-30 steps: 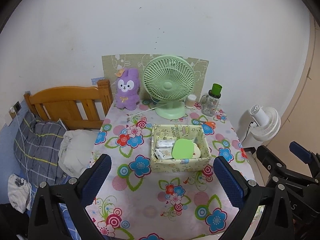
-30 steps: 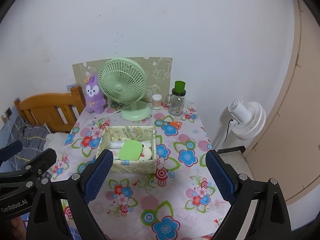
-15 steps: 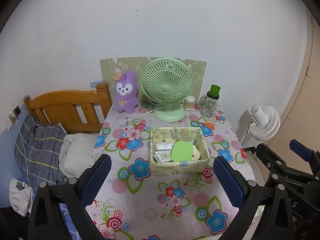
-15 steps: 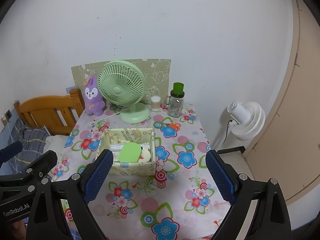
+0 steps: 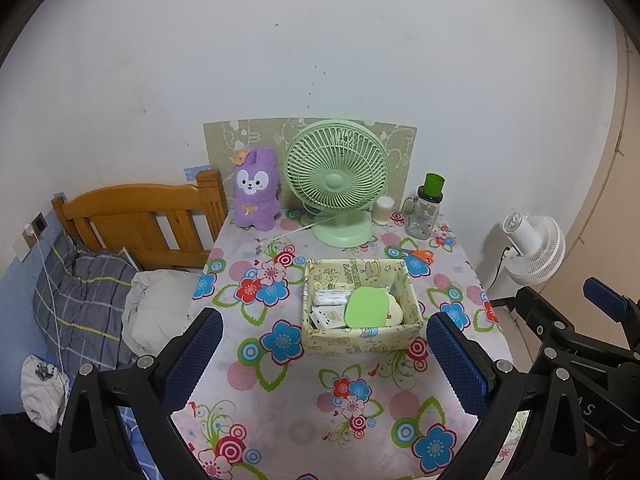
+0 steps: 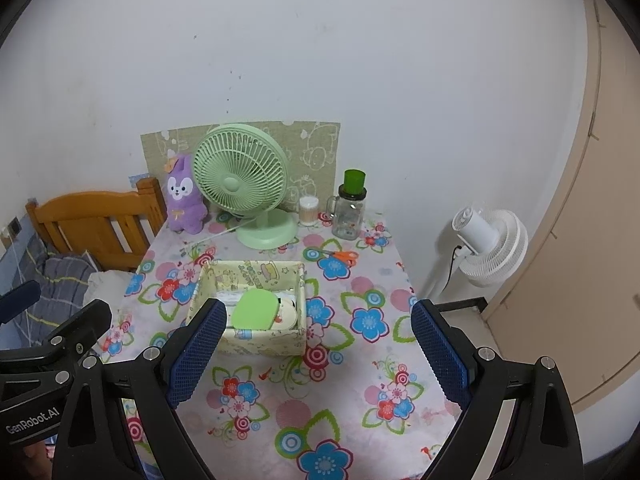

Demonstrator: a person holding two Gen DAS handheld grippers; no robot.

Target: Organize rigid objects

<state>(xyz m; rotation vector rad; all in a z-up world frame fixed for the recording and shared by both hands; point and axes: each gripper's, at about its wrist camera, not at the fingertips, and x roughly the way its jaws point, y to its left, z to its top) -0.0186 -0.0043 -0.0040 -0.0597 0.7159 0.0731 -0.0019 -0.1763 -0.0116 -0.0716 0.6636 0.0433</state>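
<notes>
Table (image 5: 280,420) with flowered cloth fills the lower centre of both views. Wooden bed frame (image 5: 136,216) and plaid bedding (image 5: 80,300) take the left of the left-wrist frame; the right-wrist view clips the bedding to a sliver at its left edge. A tan door (image 6: 580,240) spans the right side of the right-wrist frame, only a strip of it in the other view. Green desk fan (image 5: 336,180) stands at upper centre, at the table's far edge, purple plush (image 5: 256,192) just left of it. White floor fan (image 6: 490,244) sits off the table, mid right. Patterned box (image 5: 360,300) rests at the table's centre, holding a green lid (image 5: 368,308) over white items; the left-wrist view looks deeper inside. Glass jar with green cap (image 5: 428,212) and a small cup (image 5: 383,210) stand right of the desk fan; orange scissors (image 5: 420,255) lie flat between jar and box. Left gripper (image 5: 324,344) and right gripper (image 6: 316,340) hang at the bottom of their frames, fingers spread wide, nothing between them, clear of the box. Each view catches the other tong at its edge.
</notes>
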